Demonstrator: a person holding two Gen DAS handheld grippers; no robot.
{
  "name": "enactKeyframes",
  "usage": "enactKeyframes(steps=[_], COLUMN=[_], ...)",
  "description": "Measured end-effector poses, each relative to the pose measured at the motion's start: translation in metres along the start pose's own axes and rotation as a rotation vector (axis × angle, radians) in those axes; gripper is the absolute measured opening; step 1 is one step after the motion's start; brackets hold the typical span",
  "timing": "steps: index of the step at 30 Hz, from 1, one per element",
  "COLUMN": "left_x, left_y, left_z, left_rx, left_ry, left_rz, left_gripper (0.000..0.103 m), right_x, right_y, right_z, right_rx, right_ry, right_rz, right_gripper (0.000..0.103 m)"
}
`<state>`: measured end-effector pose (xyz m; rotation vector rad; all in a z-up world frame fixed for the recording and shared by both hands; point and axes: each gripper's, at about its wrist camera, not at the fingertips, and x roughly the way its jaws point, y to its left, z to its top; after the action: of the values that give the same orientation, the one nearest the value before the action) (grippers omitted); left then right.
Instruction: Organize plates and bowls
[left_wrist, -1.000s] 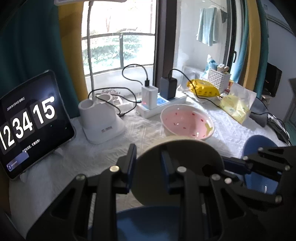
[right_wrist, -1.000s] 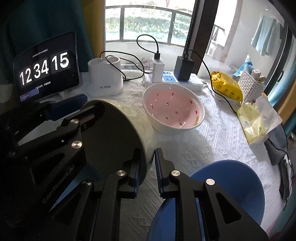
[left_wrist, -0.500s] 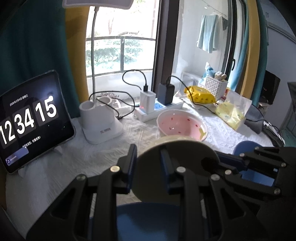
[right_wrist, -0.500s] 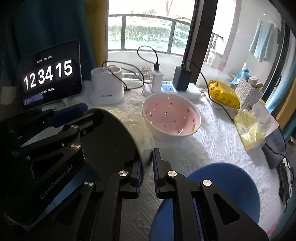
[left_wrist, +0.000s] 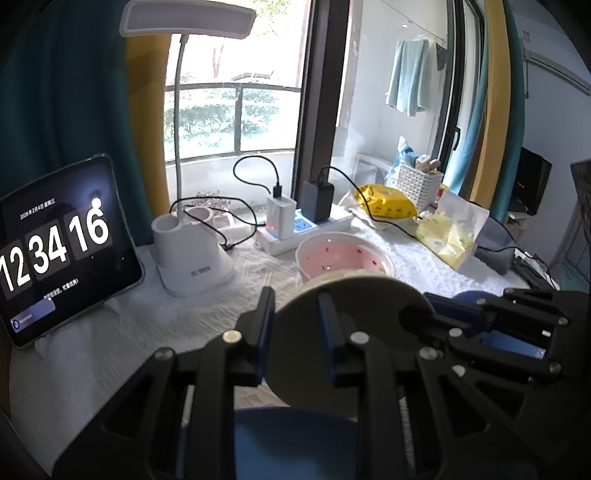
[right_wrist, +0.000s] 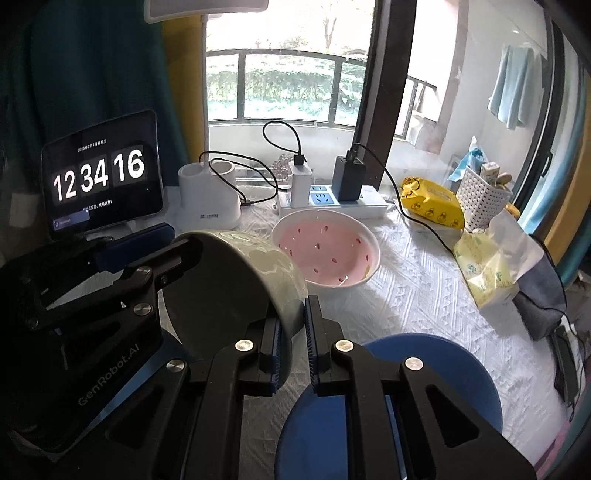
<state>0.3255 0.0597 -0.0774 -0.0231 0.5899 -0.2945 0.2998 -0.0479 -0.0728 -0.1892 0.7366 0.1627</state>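
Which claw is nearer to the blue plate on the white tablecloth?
Right. The right claw, gripping the pale green ceramic bowl by its rim, hangs just above the blue plate. The left claw holds the bowl's opposite rim, further off.

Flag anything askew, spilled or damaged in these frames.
Only the green bowl stands out: it is off the table, tipped on its side, left gripper and right gripper each clamping its rim. The pink bowl sits upright. No spill or damage shows.
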Motion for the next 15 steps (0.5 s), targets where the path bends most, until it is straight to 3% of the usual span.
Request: enactKeyframes(steps=[15], left_x=[-0.028], left_y=[-0.022], left_z=[0.01], left_rx=[0.037], left_ry=[-0.062], left_rz=[-0.005], left_gripper=[0.022], right_x=[-0.033], right_y=[-0.009], right_z=[0.002], right_rx=[0.017], right_ry=[-0.068], right_rz=[0.031], right_gripper=[0.014])
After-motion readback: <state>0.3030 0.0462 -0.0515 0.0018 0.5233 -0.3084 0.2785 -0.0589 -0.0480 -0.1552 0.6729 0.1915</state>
